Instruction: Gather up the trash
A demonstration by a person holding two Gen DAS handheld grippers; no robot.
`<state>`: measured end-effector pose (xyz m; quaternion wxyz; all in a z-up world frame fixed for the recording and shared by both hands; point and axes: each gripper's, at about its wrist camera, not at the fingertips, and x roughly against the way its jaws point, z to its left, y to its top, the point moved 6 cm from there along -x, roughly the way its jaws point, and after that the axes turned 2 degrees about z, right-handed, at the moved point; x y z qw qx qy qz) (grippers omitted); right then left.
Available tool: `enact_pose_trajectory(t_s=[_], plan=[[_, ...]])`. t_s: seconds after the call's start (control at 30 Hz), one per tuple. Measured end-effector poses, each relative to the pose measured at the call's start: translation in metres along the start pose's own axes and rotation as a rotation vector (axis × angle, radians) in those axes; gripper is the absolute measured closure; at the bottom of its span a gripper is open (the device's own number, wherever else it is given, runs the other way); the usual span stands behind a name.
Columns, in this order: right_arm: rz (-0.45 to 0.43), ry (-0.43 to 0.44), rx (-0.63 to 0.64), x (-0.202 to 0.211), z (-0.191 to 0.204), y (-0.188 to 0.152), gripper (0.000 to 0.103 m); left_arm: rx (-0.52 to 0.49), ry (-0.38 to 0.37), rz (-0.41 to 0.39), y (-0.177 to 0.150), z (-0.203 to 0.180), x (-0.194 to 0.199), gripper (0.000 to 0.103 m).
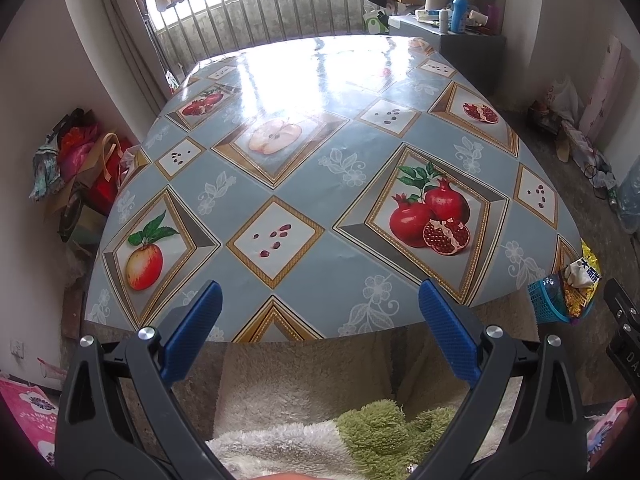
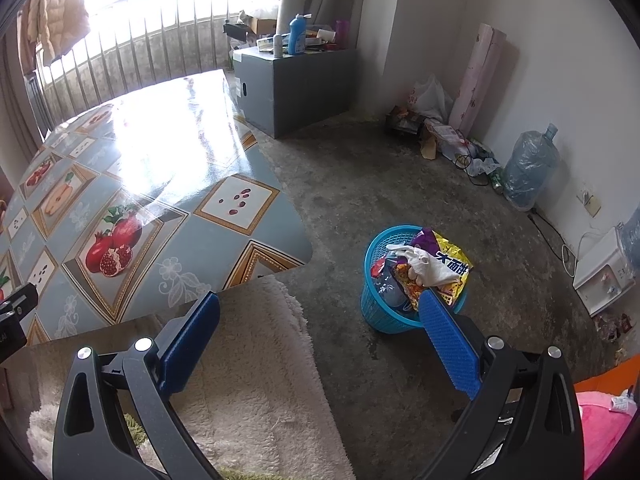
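Left gripper (image 1: pixel 320 320) spread wide and holding nothing over the near edge of the fruit-print table (image 1: pixel 320 160), right gripper (image 2: pixel 320 332) likewise parted and bare beyond the table's corner, blue trash basket (image 2: pixel 374 308) on the concrete floor right of the table, with yellow snack wrapper (image 2: pixel 452 264) and crumpled white tissue (image 2: pixel 424 264).

Bare floor (image 2: pixel 360 184) separates table (image 2: pixel 168 216) from heaped trash basket (image 2: pixel 380 312).
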<state>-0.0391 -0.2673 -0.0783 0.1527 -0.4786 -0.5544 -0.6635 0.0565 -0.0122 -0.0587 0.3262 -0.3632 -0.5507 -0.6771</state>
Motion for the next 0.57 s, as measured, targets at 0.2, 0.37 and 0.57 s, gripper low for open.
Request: enact_pose_trajectory(t_s=[0.2, 0.37, 0.57], plan=[[0.003, 0.001, 0.003, 0.0001, 0.0012, -0.0001, 0.006, 0.0, 0.0, 0.001, -0.0005, 0.0005, -0.0009, 0.009], [0.005, 0.002, 0.005, 0.0001, 0.0017, 0.0002, 0.006, 0.001, 0.0, 0.004, -0.0016, 0.0014, -0.0018, 0.009], [0.005, 0.004, 0.005, 0.0001, 0.002, 0.0003, 0.006, 0.002, 0.0, 0.005, -0.0031, 0.0031, -0.0045, 0.009]])
